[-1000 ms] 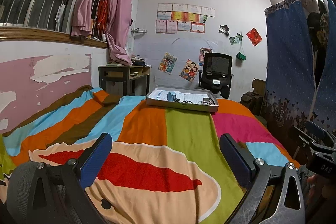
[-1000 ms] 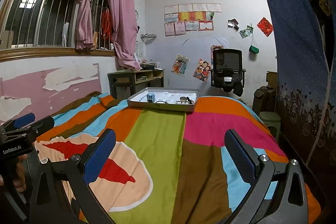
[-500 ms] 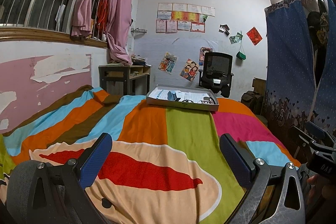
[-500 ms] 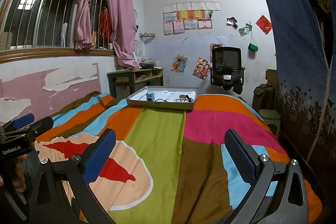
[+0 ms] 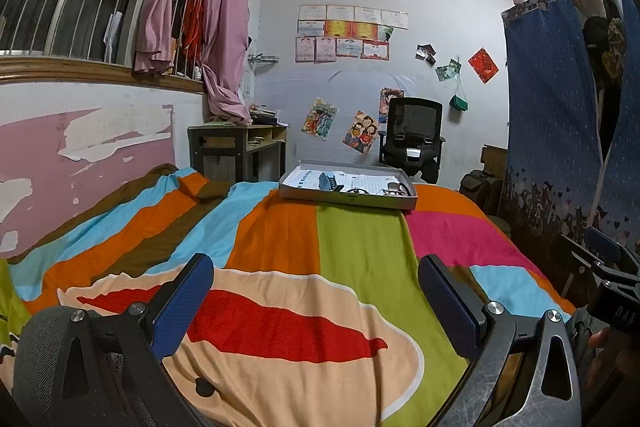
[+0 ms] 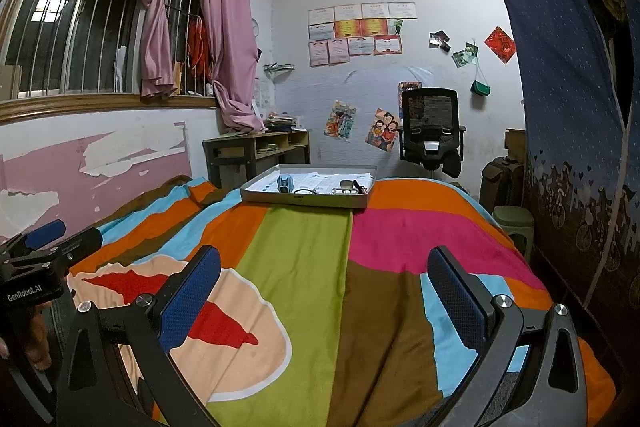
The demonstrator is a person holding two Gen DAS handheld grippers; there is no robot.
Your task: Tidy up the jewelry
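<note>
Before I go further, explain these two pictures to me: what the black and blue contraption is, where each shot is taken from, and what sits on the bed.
No robot here: a person holds a two-finger tool in each hand, each with a forward-looking fisheye camera. One picture looks along the left tool, the other along the right tool. Each view also catches the other tool at its edge. Both stand open and hold nothing. They hover over a striped bedspread. At its far end lies a shallow grey tray with a small blue-grey object and small metal pieces, too small to identify.
</note>
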